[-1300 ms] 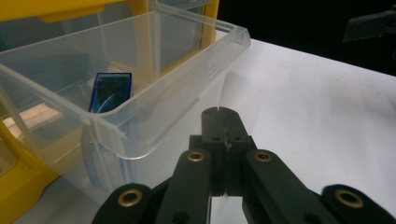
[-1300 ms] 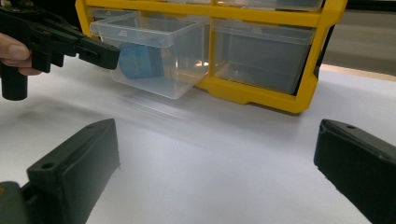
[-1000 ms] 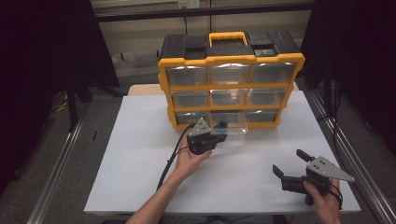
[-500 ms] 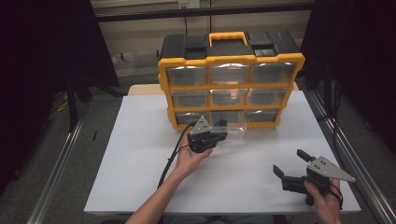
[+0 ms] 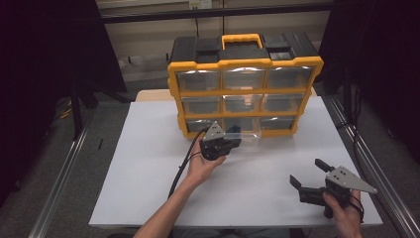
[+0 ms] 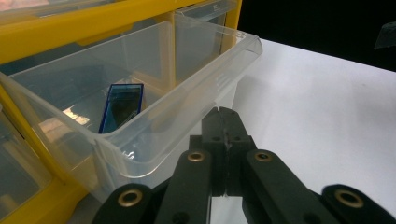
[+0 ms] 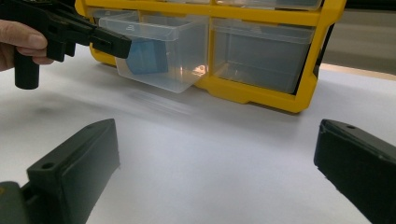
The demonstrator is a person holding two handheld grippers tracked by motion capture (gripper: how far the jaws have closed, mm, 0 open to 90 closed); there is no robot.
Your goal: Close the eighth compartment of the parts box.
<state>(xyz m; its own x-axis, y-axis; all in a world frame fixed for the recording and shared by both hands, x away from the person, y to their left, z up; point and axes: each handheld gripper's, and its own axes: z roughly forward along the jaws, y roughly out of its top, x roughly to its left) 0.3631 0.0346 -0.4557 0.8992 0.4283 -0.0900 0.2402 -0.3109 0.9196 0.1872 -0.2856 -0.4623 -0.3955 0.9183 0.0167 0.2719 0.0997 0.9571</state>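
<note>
A: Starting at the left. The left gripper [image 5: 233, 143] is sitting at the front wall of the clear drawer [image 6: 140, 93], which is standing partly out of the bottom row of the yellow organizer [image 5: 245, 89]. In the left gripper view its jaws are pressed together, tips at the drawer's front, just under the rim.

B: Is it pinching the lip?

A: Probably not. The jaws are meeting with nothing visible between them, though the clear plastic is making that contact hard to read. I am logging it as closed, touching or nearly touching the front wall.

B: Contents?

A: A blue rectangular piece [image 6: 120, 108] is leaning inside the drawer toward its back, tilted against the wall.

B: And to the right?

A: The right gripper [image 5: 312, 183] is resting low over the white table [image 5: 148, 173], well apart from the organizer, jaws spread wide and holding nothing.

B: Guidance for the step in hand?

A: Judging it as moving the drawer. The force is best going straight along the drawer's travel, low and centred, so the drawer is not skewing in its slot. The organizer could slide on the table; the idle right gripper could be bracing it.
</note>
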